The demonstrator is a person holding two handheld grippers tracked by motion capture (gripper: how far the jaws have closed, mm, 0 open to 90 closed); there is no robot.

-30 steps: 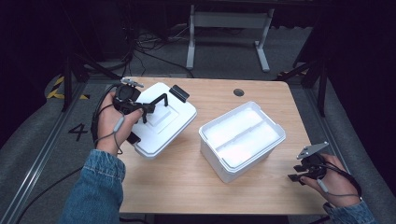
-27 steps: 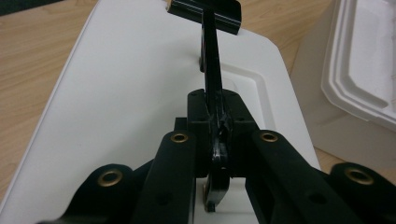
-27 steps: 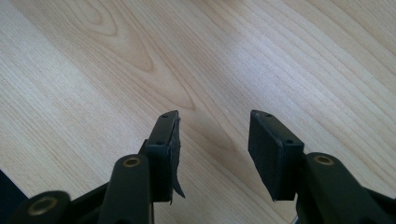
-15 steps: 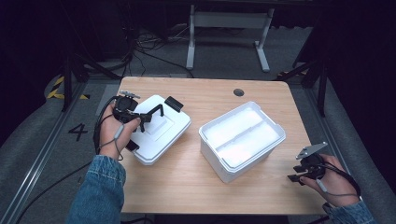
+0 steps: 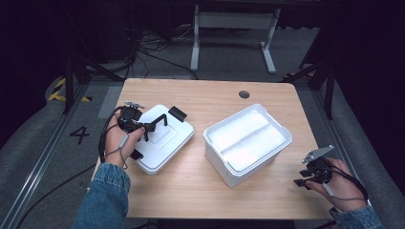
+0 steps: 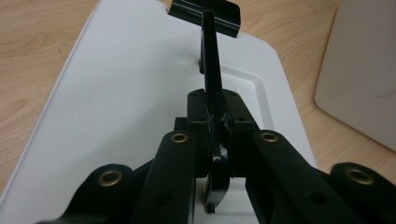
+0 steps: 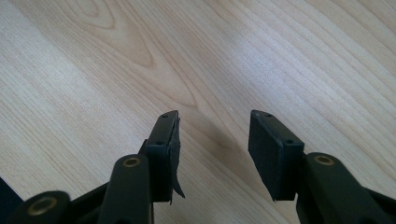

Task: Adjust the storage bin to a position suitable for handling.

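Your left gripper [image 5: 152,128] sits over the white lid [image 5: 162,140], which lies flat on the wooden table [image 5: 191,191] left of the open white bin [image 5: 247,142]. In the left gripper view the jaws are clamped tight on the lid's thin black handle [image 6: 211,70], which stands up on edge from the lid's top. A black latch [image 5: 177,113] hangs at the lid's far corner, pointing away from the bin; another dark clip shows at the lid's near-left edge by your wrist.

Lid's near-left corner runs close to the table's left edge, so little room that side. Between lid and bin there's a narrow strip of bare wood; they're apart, not touching. The bin stands at an angle w/ its rim clear all round and a ridge dividing the inside lengthwise.

Your right gripper [image 5: 304,177] is near the table's front-right corner, right of the bin and well apart from it. Its jaws stand apart w/ nothing between, bare wood under them [image 7: 215,135]. Wide open tabletop lies in front of the bin.
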